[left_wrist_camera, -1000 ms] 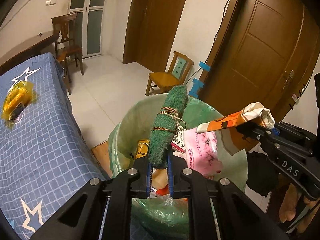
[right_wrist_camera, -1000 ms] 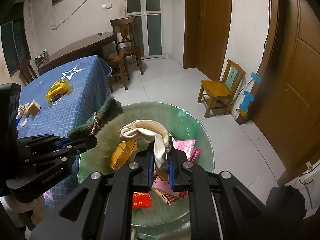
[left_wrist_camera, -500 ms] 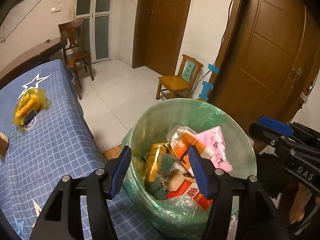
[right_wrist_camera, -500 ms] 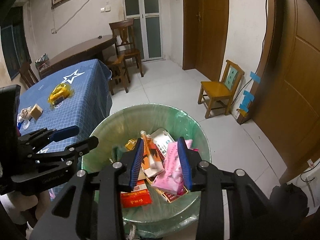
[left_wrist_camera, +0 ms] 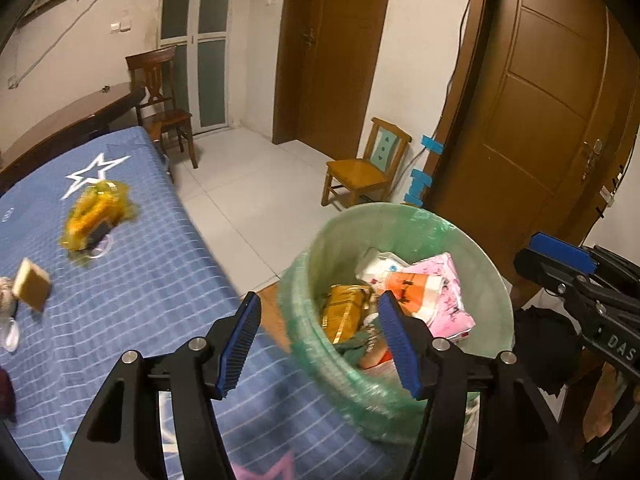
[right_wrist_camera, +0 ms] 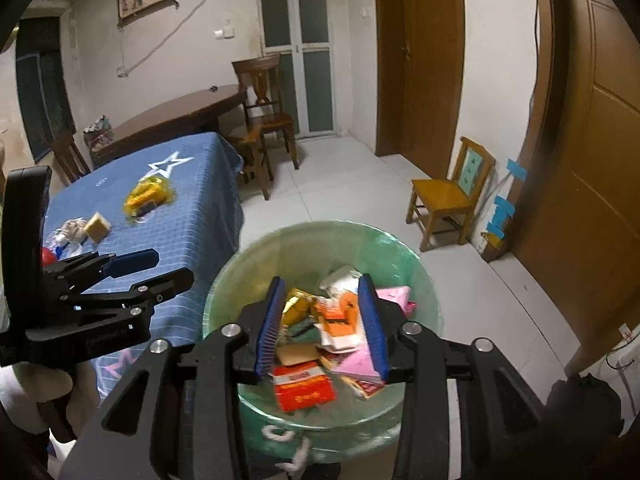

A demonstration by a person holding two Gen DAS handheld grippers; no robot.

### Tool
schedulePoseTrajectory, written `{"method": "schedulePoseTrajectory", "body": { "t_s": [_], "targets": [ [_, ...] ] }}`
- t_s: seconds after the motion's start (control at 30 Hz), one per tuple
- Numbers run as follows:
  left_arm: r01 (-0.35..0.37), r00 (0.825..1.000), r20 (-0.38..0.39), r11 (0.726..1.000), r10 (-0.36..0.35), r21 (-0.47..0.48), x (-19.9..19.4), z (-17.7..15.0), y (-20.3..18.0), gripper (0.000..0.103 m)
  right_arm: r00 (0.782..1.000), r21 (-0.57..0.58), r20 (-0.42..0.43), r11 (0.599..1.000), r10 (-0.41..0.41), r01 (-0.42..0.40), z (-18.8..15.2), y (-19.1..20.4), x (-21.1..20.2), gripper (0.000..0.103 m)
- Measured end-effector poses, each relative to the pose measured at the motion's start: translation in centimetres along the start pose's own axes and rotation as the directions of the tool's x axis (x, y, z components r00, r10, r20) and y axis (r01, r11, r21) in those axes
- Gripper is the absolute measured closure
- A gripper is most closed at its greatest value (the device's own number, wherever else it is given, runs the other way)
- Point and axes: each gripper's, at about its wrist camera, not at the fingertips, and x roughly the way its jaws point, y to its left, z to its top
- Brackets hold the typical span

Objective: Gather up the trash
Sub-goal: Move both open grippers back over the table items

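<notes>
While I am holding both tools over the bin, my left tool [left_wrist_camera: 320, 340] is standing wide apart with nothing between its blue pads, straddling the near rim of the green-lined trash bin [left_wrist_camera: 492, 280] and the edge of the worktop [left_wrist_camera: 140, 280]. My right tool [right_wrist_camera: 324, 328] is likewise gaping and carrying nothing, pointing down into the same trash bin [right_wrist_camera: 424, 280]. Inside the bin are lying a gold packet [left_wrist_camera: 346, 310], an orange-and-white wrapper [left_wrist_camera: 416, 292], a pink packet [left_wrist_camera: 448, 280], a red packet [right_wrist_camera: 304, 390] and a green scrubbing cloth [right_wrist_camera: 304, 330], all piled against one another. Out on the blue checked worktop, well apart from the bin, a yellow wrapper [left_wrist_camera: 94, 214] is resting near the white star, a tan sponge block [left_wrist_camera: 32, 288] is sitting nearer me, and a crumpled pale item [right_wrist_camera: 74, 228] is lying just beside that block. Beyond the bin, a small wooden chair [left_wrist_camera: 364, 172] is standing by the wall.
</notes>
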Motion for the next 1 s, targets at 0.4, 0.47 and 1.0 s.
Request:
{"method": "schedulePoseTrajectory", "body": {
  "t_s": [0.4,0.47,1.0],
  "targets": [
    [-0.061,0.997,0.045,0.998,0.061,-0.005,-6.4,-0.9,5.8,0.030,0.990,-0.061,0.057,0.990,0.129,-0.126,-0.3,6.9,-1.8,0.031],
    [-0.077,0.996,0.055,0.997,0.077,-0.002,-8.1,-1.1,7.6,0.029,0.988,-0.081,0.048,0.986,0.149,-0.145,-0.4,8.2,-1.7,0.030],
    [-0.323,0.942,0.025,0.923,0.335,-0.210,-21.1,-6.3,36.2,0.027,0.944,-0.135,-0.078,0.934,0.322,-0.330,-1.5,16.6,1.8,0.030]
  ]
}}
